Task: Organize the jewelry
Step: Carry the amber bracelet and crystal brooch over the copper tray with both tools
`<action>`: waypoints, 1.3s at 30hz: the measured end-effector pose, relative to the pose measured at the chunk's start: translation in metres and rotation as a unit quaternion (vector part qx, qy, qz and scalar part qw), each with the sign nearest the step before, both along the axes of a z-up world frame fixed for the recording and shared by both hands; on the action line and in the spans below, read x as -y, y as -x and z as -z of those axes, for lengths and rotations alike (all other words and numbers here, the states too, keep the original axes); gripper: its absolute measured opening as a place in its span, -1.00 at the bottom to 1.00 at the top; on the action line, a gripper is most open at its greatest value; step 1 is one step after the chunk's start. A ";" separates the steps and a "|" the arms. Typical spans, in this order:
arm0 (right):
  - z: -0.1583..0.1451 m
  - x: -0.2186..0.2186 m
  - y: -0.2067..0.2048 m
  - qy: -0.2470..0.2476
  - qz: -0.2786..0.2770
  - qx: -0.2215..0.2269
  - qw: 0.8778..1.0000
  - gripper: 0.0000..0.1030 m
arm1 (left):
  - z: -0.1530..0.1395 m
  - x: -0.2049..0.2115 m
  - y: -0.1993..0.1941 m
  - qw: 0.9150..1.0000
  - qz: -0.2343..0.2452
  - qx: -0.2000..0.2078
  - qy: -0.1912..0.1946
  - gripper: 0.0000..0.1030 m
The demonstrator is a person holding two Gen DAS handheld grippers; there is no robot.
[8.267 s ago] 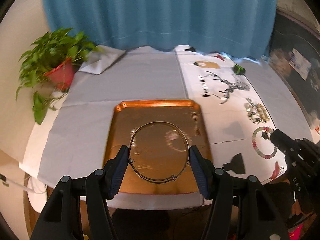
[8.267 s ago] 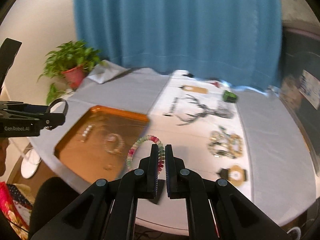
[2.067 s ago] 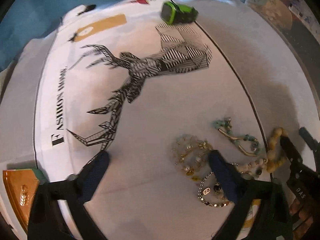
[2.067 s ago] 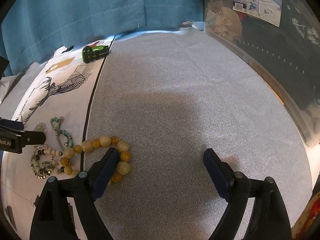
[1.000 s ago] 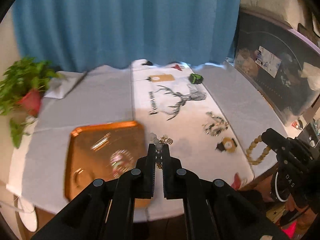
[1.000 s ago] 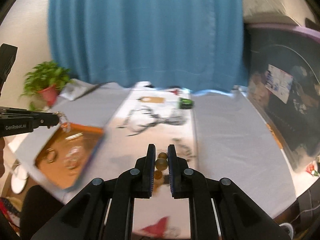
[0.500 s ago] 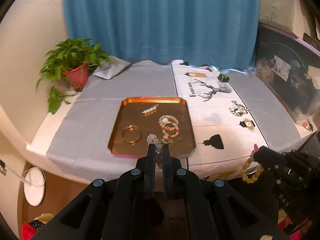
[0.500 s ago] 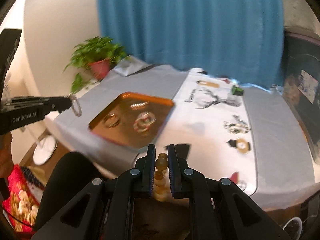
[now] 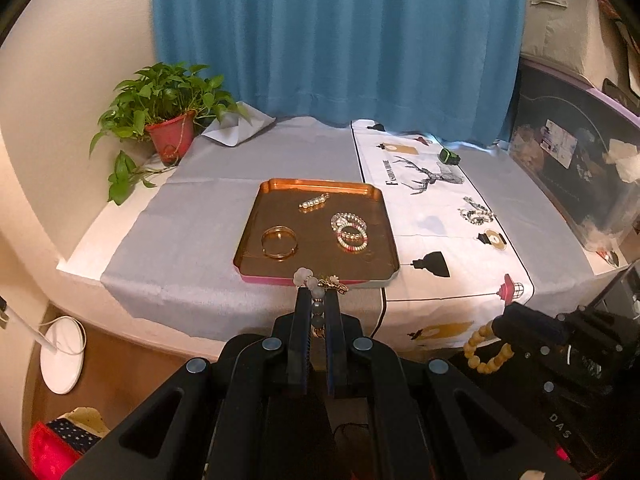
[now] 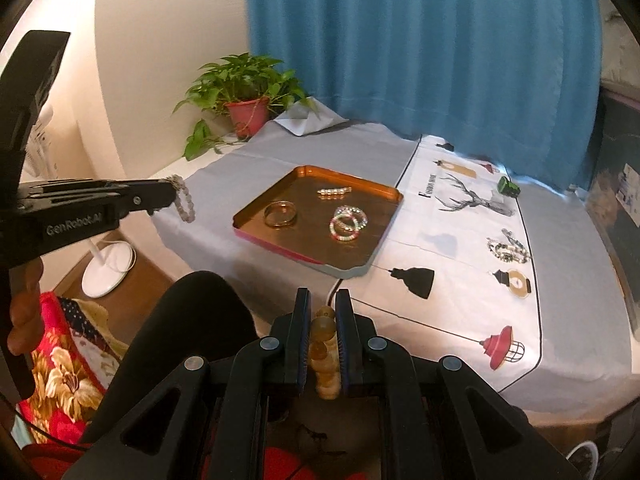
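Note:
My left gripper (image 9: 318, 294) is shut on a charm bracelet (image 9: 320, 282) of pale beads and gold charms, held just short of the near rim of the copper tray (image 9: 248, 236). The tray holds a gold bangle (image 9: 279, 242), a pearl clip (image 9: 314, 202) and stacked beaded bracelets (image 9: 350, 231). My right gripper (image 10: 322, 298) is shut on an amber bead bracelet (image 10: 323, 338), off the table's near edge. In the right wrist view the left gripper (image 10: 170, 194) hangs left of the tray (image 10: 384, 194) with its bracelet (image 10: 185, 204) dangling. A jewelry heap (image 9: 476, 214) lies on the printed cloth.
A potted plant (image 9: 166, 116) stands at the table's back left by the blue curtain (image 9: 336, 40). A green object (image 9: 449, 156) sits on the deer-print cloth (image 9: 436, 216). A dark bin (image 9: 576, 160) borders the right side. A person's leg (image 10: 188, 332) is below the right gripper.
Both grippers have drawn back from the table with their bracelets and swung left, so the tray now lies centred ahead of the left gripper. Grips are unchanged.

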State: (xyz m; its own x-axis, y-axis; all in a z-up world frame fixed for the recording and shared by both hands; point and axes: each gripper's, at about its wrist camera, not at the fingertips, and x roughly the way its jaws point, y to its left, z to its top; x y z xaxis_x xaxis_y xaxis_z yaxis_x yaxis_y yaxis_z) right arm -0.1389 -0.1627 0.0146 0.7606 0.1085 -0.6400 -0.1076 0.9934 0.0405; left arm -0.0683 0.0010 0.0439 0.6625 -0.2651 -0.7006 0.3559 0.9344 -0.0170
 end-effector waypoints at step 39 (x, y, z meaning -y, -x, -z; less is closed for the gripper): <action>0.000 0.004 -0.114 -0.006 0.014 -0.006 1.000 -0.75 | 0.014 0.006 -0.127 0.999 0.000 -0.032 0.014 -0.92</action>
State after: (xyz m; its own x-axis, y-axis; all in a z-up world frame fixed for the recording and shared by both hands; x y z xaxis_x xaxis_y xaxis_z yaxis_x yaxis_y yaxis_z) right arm -0.0245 -0.1665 0.0144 0.7564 0.0943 -0.6472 -0.0787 0.9955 0.0531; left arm 0.0586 -0.0047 0.0302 0.6162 -0.2852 -0.7342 0.3525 0.9334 -0.0667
